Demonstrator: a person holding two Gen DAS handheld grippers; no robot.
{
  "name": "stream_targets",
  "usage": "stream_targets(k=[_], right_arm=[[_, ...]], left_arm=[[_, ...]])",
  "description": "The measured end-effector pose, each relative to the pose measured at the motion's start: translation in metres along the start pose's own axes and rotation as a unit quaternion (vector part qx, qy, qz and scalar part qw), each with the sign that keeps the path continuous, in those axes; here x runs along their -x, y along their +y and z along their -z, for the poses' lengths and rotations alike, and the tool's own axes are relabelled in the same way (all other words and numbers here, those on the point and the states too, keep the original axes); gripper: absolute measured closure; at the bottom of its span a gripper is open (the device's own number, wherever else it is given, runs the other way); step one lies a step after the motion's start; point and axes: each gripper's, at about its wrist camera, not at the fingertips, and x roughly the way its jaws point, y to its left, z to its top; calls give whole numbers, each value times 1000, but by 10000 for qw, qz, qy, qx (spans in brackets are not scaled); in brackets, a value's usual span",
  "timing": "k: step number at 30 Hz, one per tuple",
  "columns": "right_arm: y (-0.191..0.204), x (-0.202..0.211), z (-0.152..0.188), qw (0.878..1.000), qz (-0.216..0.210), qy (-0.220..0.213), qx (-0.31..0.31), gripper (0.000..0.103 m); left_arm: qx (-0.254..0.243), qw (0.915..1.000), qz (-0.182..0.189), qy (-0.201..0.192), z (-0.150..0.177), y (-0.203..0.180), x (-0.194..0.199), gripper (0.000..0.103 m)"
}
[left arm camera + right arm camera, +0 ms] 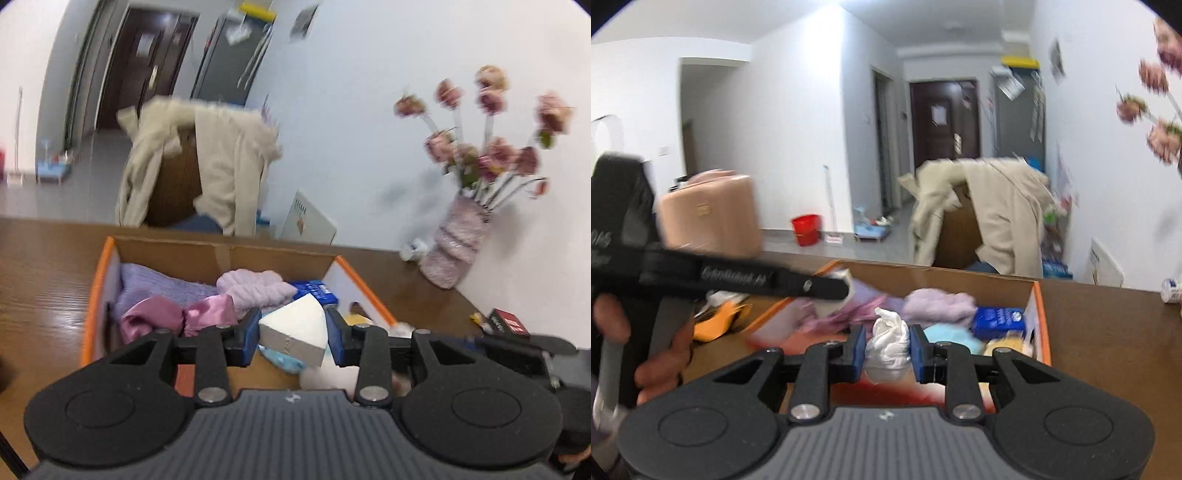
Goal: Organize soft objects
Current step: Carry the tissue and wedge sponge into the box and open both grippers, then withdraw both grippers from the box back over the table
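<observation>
The left gripper [293, 334] is clenched on a white wedge-shaped sponge [295, 328], its blue pads [246, 334] pressed against either side of the block. The wedge hangs above the open cardboard box [221, 254] with orange edging, which stands on the brown wooden table [40, 266]. Inside the box, at about ten o'clock from the sponge, lies a shiny pink satin piece [177, 317]; behind that a lilac knitted cloth [155, 288], and at twelve o'clock a fluffy lilac item [255, 288]. A blue packet [314, 290] sits at one o'clock, against the box's right wall.

The right gripper [887, 349] grasps a crumpled white cloth [889, 339] between its blue pads [858, 349] — the bundle bulges above and below the fingers, and it too is held over the box [960, 278]. In this view the fluffy lilac item [938, 304] lies at one o'clock from the cloth, the blue packet [997, 321] at two o'clock, and a pale blue soft piece [951, 338] just to its right. The left gripper [827, 286] reaches in from nine o'clock, motion-blurred, with the person's hand [646, 354] around its handle.

Beyond the table, a beige coat [218, 162] is draped over a chair, and a vase of pink flowers [458, 240] stands at the table's far right, near the wall.
</observation>
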Motion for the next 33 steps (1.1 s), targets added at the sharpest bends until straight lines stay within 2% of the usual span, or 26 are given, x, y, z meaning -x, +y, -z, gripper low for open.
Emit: stream_targets(k=[4,6,7,8,10,13,18,22,26,30,33], right_arm=[[-52,-77,-28,9972,250,430,-560,78],[-73,-108,-31,9936,430,681,-795,77],[-78,-120,-31,9918,546,815,-820,75],[-83,-130,-29,9896,666,949,-848,73],[-91,-143,-24,9853,844,1100,-1000,63],[-95,-143,-20,9873,681,957,-1068,56],[-92,-120,-28,9896,729,730,-998,53],[-87,-77,-45,9929,677,497,-843,51],[-80,-17,-54,9956,649,208,-648,47],[-68,57,-48,9987,407,-165,-274,27],[-55,110,-26,9986,319,-413,2,26]], left_arm=[[108,9986,-349,373,-15,18,-67,65],[192,9975,-493,461,-16,23,-89,61],[106,9973,-529,497,-15,24,-99,54],[-42,9972,-551,513,-14,22,-106,43],[-228,9969,-590,458,-12,20,-111,25],[-226,9976,-567,339,-13,19,-103,20],[-172,9966,-754,269,-21,17,-84,19],[-403,9958,-826,34,-29,-1,-41,19],[-667,9931,-927,-281,-28,-29,22,18],[-935,9873,-1026,-770,-6,-57,91,12],[-1052,9823,-1112,-1082,28,-76,144,6]])
